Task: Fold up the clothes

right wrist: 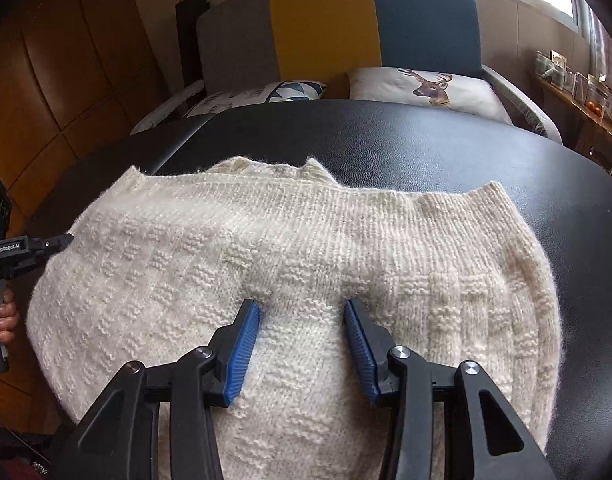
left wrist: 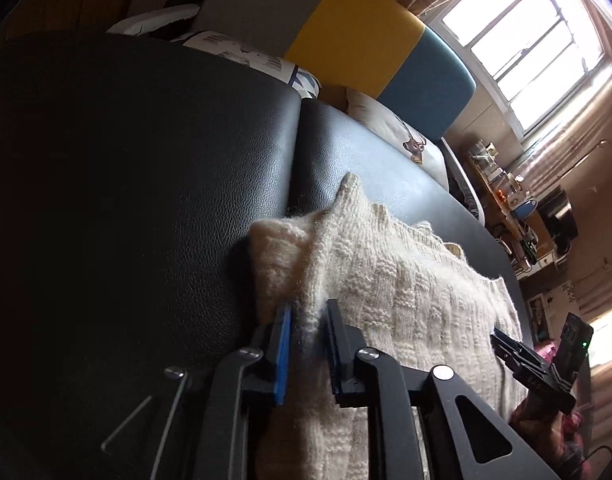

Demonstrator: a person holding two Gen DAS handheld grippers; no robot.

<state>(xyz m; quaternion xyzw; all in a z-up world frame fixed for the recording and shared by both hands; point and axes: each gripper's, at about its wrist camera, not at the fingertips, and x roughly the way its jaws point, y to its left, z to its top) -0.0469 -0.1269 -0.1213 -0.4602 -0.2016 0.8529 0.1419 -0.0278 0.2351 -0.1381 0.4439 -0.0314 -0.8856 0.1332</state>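
Sweater [right wrist: 290, 280], cream knit: lies on the black table [right wrist: 466, 148], already doubled into a rough rectangle, further folds judged outstanding. Left gripper [left wrist: 308, 312]: jaws pinching the sweater's left edge. Right gripper [right wrist: 302, 312]: jaws spread, tips resting on the sweater's middle.

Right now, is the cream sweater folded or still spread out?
Partly folded: the cream sweater lies flat on the black surface, a doubled layer at its left edge, pinched by the left gripper.
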